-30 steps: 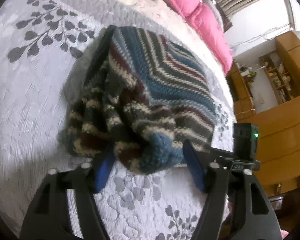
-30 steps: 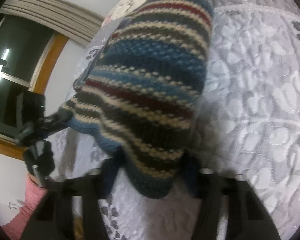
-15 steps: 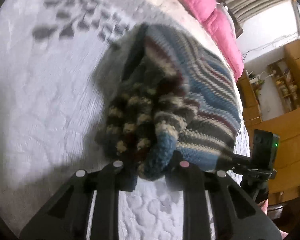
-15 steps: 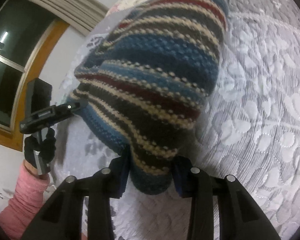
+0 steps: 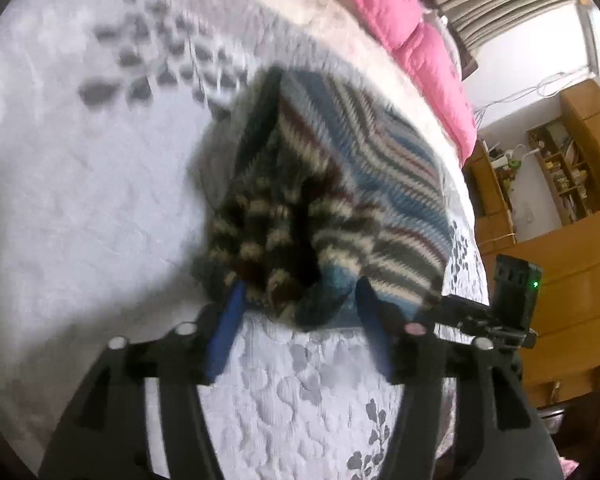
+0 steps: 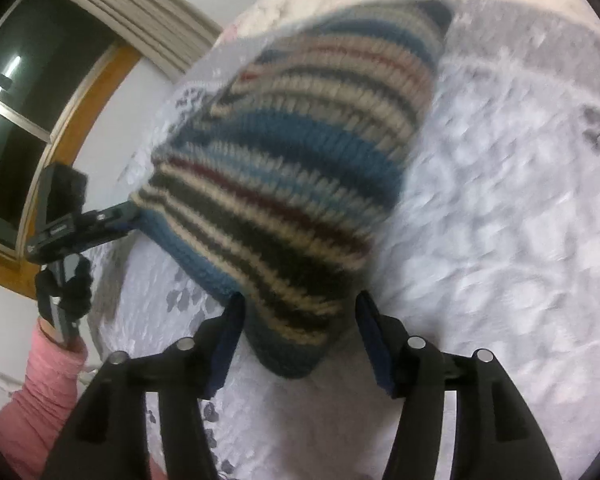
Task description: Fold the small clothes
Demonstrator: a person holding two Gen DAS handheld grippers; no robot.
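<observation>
A striped knitted garment (image 5: pixel 340 168) in blue, cream, dark grey and maroon lies bunched on the grey-white quilted bedspread (image 5: pixel 80 200). My left gripper (image 5: pixel 300 292) is open, and a rumpled corner of the knit rests between its blue fingers (image 5: pixel 224 332) without being pinched. In the right wrist view the garment (image 6: pixel 300 160) stretches away from me. My right gripper (image 6: pixel 300 304) is also open, with a blue-edged corner lying between its fingers (image 6: pixel 374 340). The left gripper's body (image 6: pixel 76 224) touches the garment's far left corner, held by a black-gloved hand (image 6: pixel 64 292).
Pink bedding (image 5: pixel 400 20) lies along the far side of the bed. Wooden cabinets and shelves (image 5: pixel 560 220) stand beyond the bed's right edge. A dark window with a wooden frame (image 6: pixel 20 100) and a curtain are at the left. A pink sleeve (image 6: pixel 40 380) shows at lower left.
Half a second ago both grippers were shut on corners of the garment. Both have now opened and let the knit go; it has settled slightly on the bedspread.
</observation>
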